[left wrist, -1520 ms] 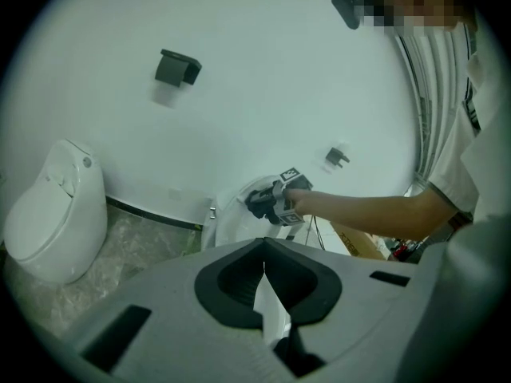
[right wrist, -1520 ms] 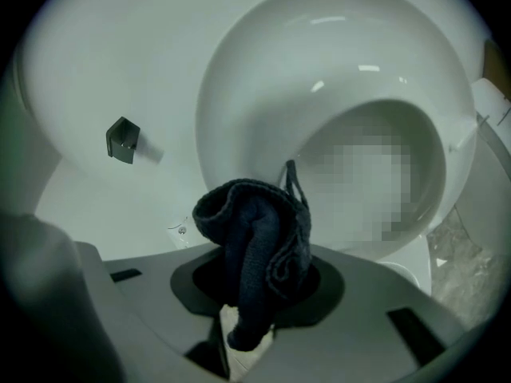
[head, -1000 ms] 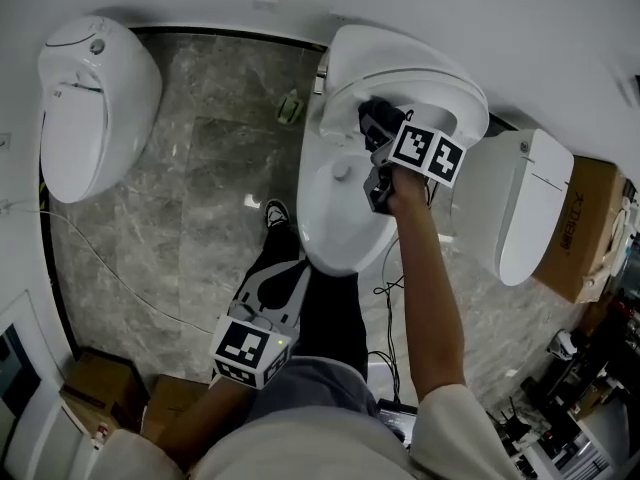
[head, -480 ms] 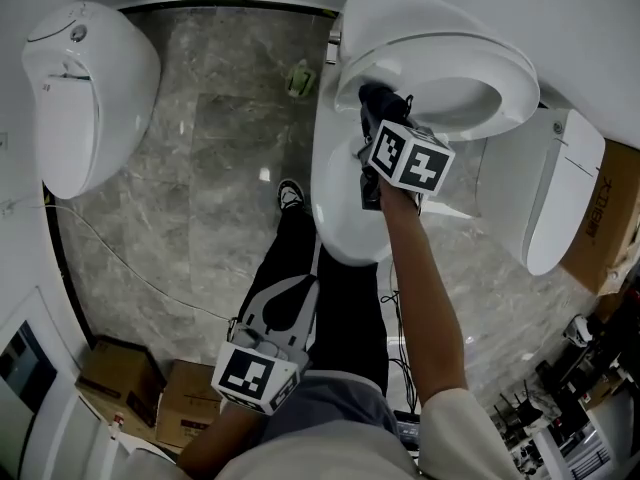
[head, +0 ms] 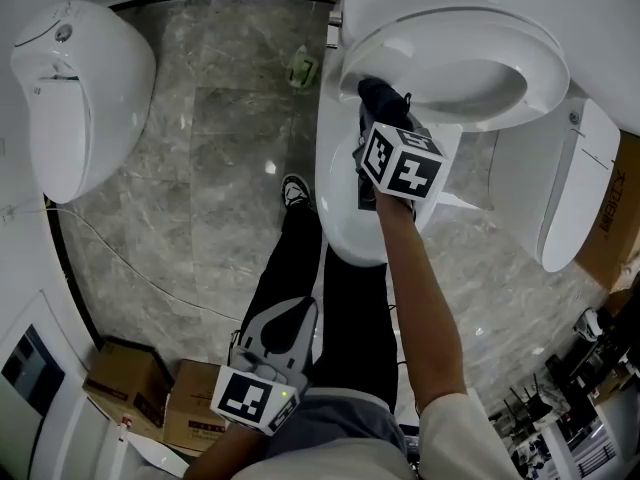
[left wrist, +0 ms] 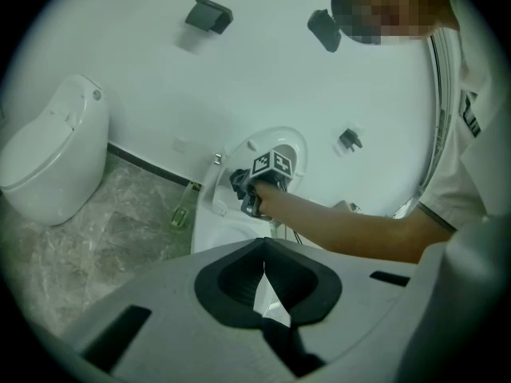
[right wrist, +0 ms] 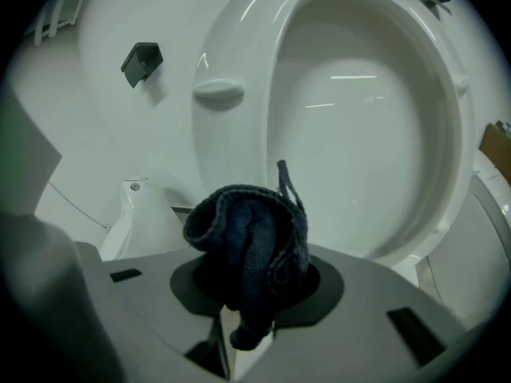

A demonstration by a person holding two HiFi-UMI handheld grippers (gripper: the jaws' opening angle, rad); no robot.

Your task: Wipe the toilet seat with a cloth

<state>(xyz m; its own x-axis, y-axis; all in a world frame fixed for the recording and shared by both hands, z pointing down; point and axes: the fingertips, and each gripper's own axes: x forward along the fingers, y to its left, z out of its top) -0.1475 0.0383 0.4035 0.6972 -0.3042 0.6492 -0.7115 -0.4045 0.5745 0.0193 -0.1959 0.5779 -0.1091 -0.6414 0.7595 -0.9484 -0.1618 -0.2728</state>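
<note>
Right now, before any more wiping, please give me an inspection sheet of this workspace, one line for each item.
Surface: grey marble floor, with a white wall behind.
Job's things: toilet seat stands raised; dark cloth is bunched in front of its lower rim, contact not clear.
Clutter: cardboard boxes and a small green item on the floor.
Grippers: right gripper shut on the cloth; left gripper shut, empty, low by the person's lap.
Cables: thin cable across the floor at left.
Surroundings: second toilet at left, third toilet at right.
</note>
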